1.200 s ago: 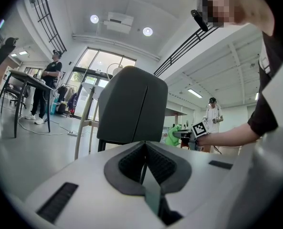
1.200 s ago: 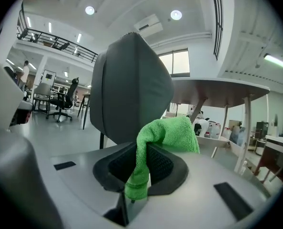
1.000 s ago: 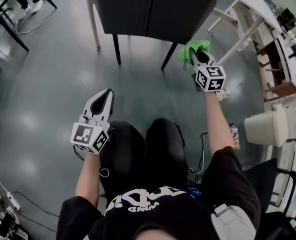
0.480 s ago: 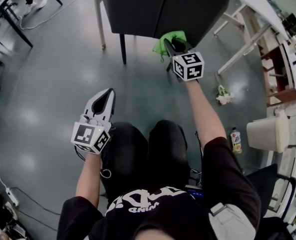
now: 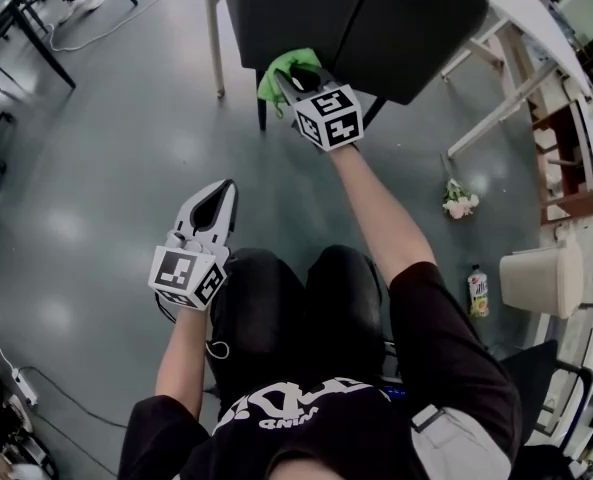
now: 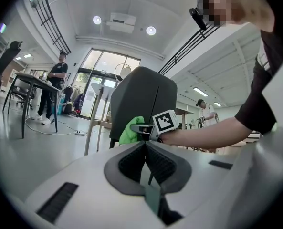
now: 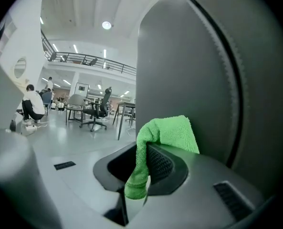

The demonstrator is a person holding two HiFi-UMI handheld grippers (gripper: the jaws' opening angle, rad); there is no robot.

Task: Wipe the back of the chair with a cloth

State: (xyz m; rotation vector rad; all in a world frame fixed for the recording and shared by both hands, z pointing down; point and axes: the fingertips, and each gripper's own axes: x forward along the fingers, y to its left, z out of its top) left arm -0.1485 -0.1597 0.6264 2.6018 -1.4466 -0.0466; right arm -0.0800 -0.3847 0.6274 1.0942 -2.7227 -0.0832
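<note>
Clamping a green cloth (image 7: 166, 133) between the jaws of the right gripper (image 5: 294, 74), with the bunched top of the cloth touching the dark chair back (image 5: 376, 18) near its lower edge. Holding the left gripper (image 5: 219, 196) pinched fully together on nothing, low over the lap, well apart from the chair. No seeing into the white bin (image 5: 539, 280) at the right edge.
</note>
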